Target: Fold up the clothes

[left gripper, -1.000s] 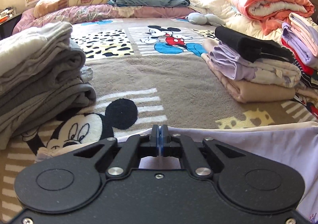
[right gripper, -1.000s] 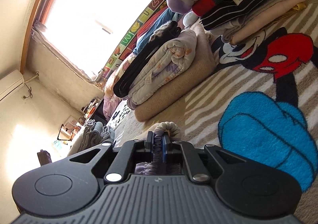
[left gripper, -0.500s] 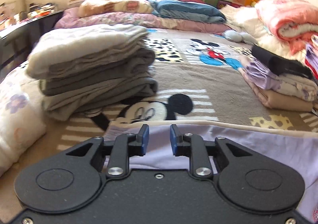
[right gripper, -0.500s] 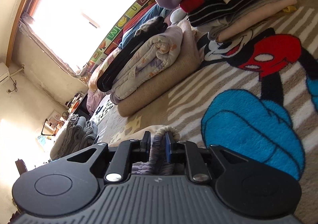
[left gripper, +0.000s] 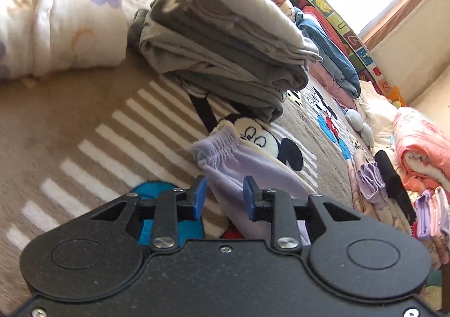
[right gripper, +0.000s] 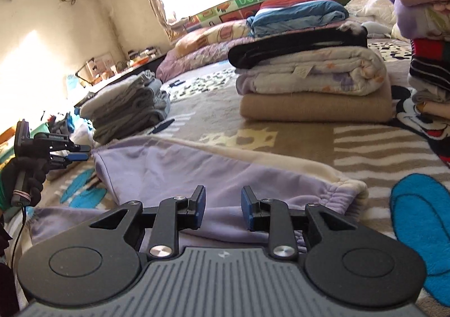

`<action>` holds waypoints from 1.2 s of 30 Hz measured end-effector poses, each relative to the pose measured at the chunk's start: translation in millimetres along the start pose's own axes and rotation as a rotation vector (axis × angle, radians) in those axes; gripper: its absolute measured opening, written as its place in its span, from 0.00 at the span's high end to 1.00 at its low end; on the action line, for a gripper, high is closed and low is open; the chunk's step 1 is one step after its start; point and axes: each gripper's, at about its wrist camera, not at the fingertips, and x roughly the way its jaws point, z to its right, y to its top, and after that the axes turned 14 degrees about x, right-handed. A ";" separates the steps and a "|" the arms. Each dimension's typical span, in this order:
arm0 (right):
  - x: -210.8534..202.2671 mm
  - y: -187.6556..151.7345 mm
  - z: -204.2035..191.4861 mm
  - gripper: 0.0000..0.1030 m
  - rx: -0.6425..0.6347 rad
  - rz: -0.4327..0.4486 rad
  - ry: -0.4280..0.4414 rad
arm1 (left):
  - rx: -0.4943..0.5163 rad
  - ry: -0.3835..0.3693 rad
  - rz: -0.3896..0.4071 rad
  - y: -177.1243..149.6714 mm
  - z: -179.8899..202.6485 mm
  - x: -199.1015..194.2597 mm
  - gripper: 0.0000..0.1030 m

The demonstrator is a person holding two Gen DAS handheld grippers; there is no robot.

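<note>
Left gripper point(left gripper: 223, 194): spread, empty, beside garment's cuff. Garment point(right gripper: 197, 173): lilac fleece, spread flat on blanket point(right gripper: 281, 131), before beige stack point(right gripper: 315, 105). Likely soft, light, limp; best pinched at gathered cuffs point(right gripper: 334, 193). Right gripper point(right gripper: 222, 205): spread, empty, over garment.

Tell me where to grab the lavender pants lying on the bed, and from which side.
Take the lavender pants at the gathered elastic cuff, probably the easiest spot. It bunches up off the blanket at the garment's right end, giving an edge to pinch. Bring the open right tool in low from the near side.
</note>
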 end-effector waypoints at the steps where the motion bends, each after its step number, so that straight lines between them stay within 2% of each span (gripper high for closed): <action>1: 0.7 -1.9 1.0 0.71 0.007 -0.010 -0.006 | -0.033 -0.012 0.005 -2.1 -2.7 3.4 0.75; 4: 1.6 -5.4 6.4 0.72 0.037 -0.032 -0.015 | -0.085 -0.029 0.000 -5.7 -8.5 16.6 0.78; 5: 2.9 -6.7 8.6 0.72 0.039 -0.039 -0.025 | -0.065 -0.026 0.001 -5.0 -5.6 16.8 0.99; 7: 7.6 -7.3 12.8 0.72 0.047 -0.053 -0.035 | 0.066 -0.017 0.101 0.4 11.0 -1.0 1.00; 9: 10.1 -6.7 15.2 0.73 0.060 -0.055 -0.041 | 0.200 -0.046 0.231 4.2 26.1 -24.5 0.99; 10: 10.3 -6.2 16.6 0.73 0.068 -0.056 -0.041 | 0.249 -0.024 0.241 4.8 29.8 -27.3 0.98; 12: 11.0 -5.8 18.6 0.75 0.077 -0.058 -0.042 | 0.303 0.052 0.188 3.1 30.1 -18.8 0.98; 14: 11.2 -6.0 19.7 0.76 0.083 -0.059 -0.045 | 0.302 0.112 0.103 -2.0 23.0 -1.1 0.97; 15: 11.4 -6.0 20.1 0.76 0.086 -0.060 -0.046 | 0.301 0.125 0.089 -4.7 20.5 3.2 0.96; 18: 11.1 -5.8 20.5 0.76 0.090 -0.061 -0.046 | 0.291 0.102 0.131 -6.4 21.0 -5.9 0.80; 19: 11.2 -5.7 20.7 0.76 0.091 -0.061 -0.046 | 0.273 0.095 0.130 -5.8 20.6 -9.4 0.69; 20: 11.2 -5.9 20.8 0.76 0.091 -0.061 -0.046 | 0.253 0.092 0.124 -5.3 20.3 -12.3 0.67; 23: 12.4 -5.0 21.3 0.76 0.093 -0.063 -0.047 | 0.284 0.149 0.145 0.0 29.9 -28.4 0.67; 29: 12.5 -3.9 21.8 0.76 0.095 -0.066 -0.044 | 0.235 0.125 0.144 8.9 23.9 -38.3 0.61; 31: 11.8 -4.1 22.5 0.76 0.099 -0.065 -0.043 | 0.241 0.157 0.139 11.7 17.6 -33.2 0.61; 34: 11.4 -4.1 22.0 0.76 0.098 -0.062 -0.045 | 0.286 0.136 0.100 24.1 11.6 -20.1 0.61; 36: 11.8 -4.5 21.5 0.75 0.094 -0.061 -0.044 | 0.351 0.107 0.034 37.2 13.1 -4.6 0.61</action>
